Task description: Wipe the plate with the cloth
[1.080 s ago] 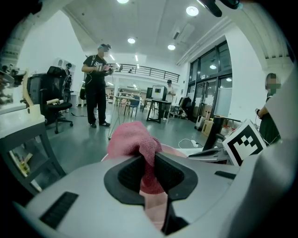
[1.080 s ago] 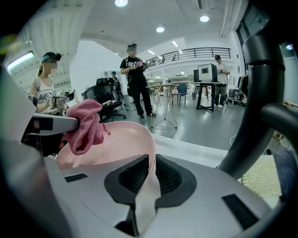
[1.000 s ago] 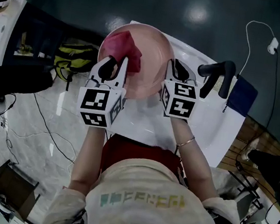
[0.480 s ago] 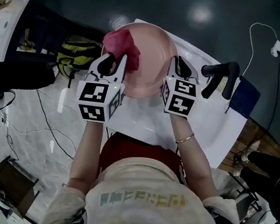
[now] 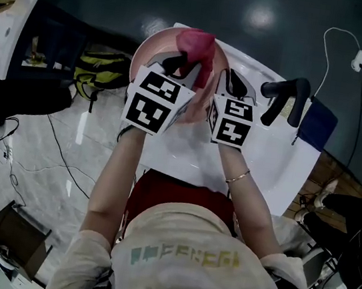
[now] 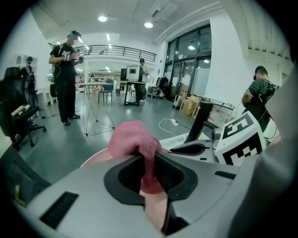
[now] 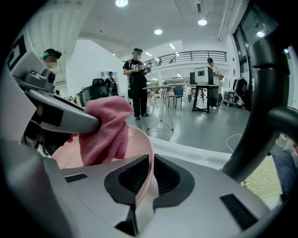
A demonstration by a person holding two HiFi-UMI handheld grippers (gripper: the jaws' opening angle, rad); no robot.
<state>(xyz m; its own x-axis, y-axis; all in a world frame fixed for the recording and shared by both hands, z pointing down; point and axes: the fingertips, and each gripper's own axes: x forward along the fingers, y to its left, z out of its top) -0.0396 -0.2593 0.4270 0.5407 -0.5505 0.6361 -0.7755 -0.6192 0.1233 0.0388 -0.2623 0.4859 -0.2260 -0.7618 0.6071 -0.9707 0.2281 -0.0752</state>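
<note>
Both grippers are on the pink plate, with the cloth in my left one.

My left gripper (image 6: 149, 173) is clamped on the red cloth (image 6: 134, 139), which bunches up above the jaws and hangs over the inside of the plate (image 5: 147, 55) near its far rim. My right gripper (image 7: 150, 179) has its jaws closed on the plate's right edge, with the thin pink rim running between them. In the head view the two grippers sit side by side, close together, and the plate is at the far-left edge of the white table (image 5: 279, 165).
</note>
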